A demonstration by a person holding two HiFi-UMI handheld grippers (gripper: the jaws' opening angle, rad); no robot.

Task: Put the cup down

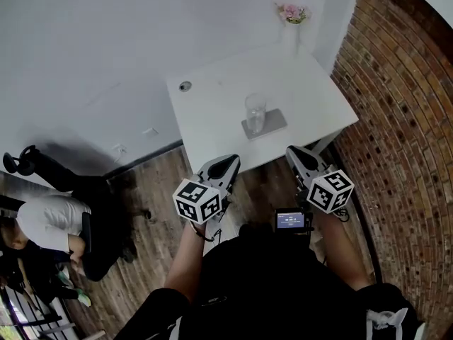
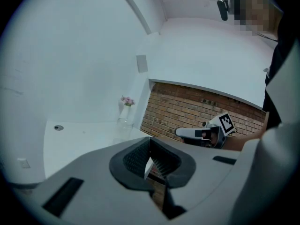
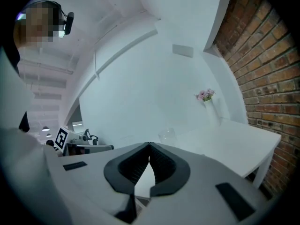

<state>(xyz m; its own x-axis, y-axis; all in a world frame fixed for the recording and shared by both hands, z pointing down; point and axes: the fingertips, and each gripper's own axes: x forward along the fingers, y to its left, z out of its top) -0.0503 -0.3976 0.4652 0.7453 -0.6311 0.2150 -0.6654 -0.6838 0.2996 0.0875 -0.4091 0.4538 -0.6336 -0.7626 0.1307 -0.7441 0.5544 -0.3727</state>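
Observation:
A clear glass cup (image 1: 255, 112) stands upright on a grey pad (image 1: 271, 125) near the front of the white table (image 1: 212, 119). Neither gripper touches it. My left gripper (image 1: 229, 161) hangs short of the table's front edge, left of the cup, with its jaws together and nothing between them (image 2: 150, 140). My right gripper (image 1: 293, 151) is level with it on the right, also shut and empty (image 3: 149, 145). The cup (image 3: 167, 135) shows faintly beyond the right jaws, and in the left gripper view the cup (image 2: 124, 125) stands in front of the vase.
A white vase with pink flowers (image 1: 291, 18) stands at the table's far right corner. A round cable hole (image 1: 185, 86) is at the far left. A brick wall (image 1: 403, 119) runs along the right. A person sits in a chair (image 1: 49, 222) on the wooden floor at the left.

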